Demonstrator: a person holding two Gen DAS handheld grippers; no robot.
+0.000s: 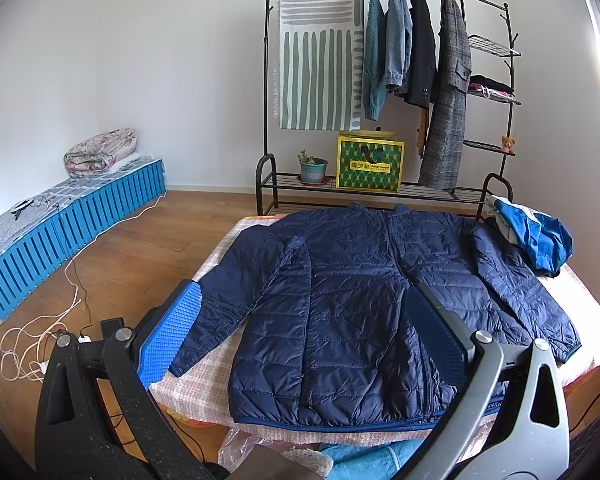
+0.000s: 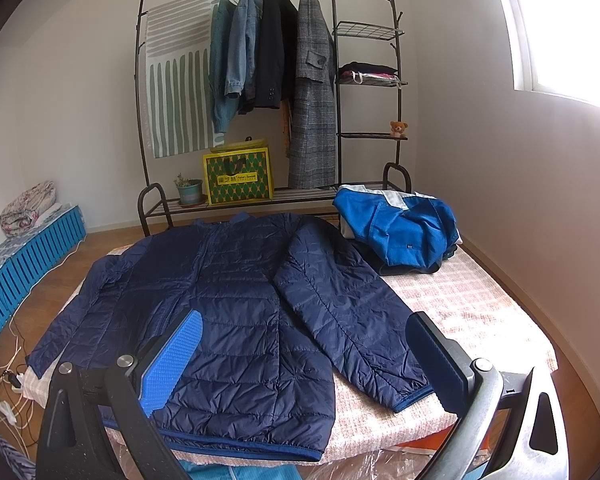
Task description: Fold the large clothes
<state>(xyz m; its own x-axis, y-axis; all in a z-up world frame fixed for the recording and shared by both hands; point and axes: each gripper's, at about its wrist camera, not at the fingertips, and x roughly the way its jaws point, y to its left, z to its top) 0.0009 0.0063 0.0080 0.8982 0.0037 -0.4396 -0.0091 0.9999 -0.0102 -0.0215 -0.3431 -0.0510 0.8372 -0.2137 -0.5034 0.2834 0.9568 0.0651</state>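
A navy quilted jacket is seen spread flat, front up and zipped, on a bench covered with a pale checked cloth. The collar is turned toward the far clothes rack, the hem toward the cameras. Both sleeves are laid out slanting away from the body, cuffs toward the near corners. The hem edge is trimmed in brighter blue.

The left tongs are held wide apart above the near half of the jacket; nothing is gripped. One blue ribbed pad is seen over the cuff of the jacket's left-hand sleeve, the other, darker pad over the lower front near the zip. Contact with the fabric cannot be told.

The right tongs are likewise spread wide and empty. Their blue pad is seen over the lower front panel; the dark pad is seen just beside the cuff of the right-hand sleeve.

A bright blue and white garment is noted crumpled at the far right corner of the bench, just beside the jacket's shoulder. On the rack, hanging coats, a striped cloth, a green and yellow bag, a potted plant and a small teddy bear are recorded. A blue slatted bed frame with a rolled floral quilt is seen at left, white cables on the wooden floor beside it.
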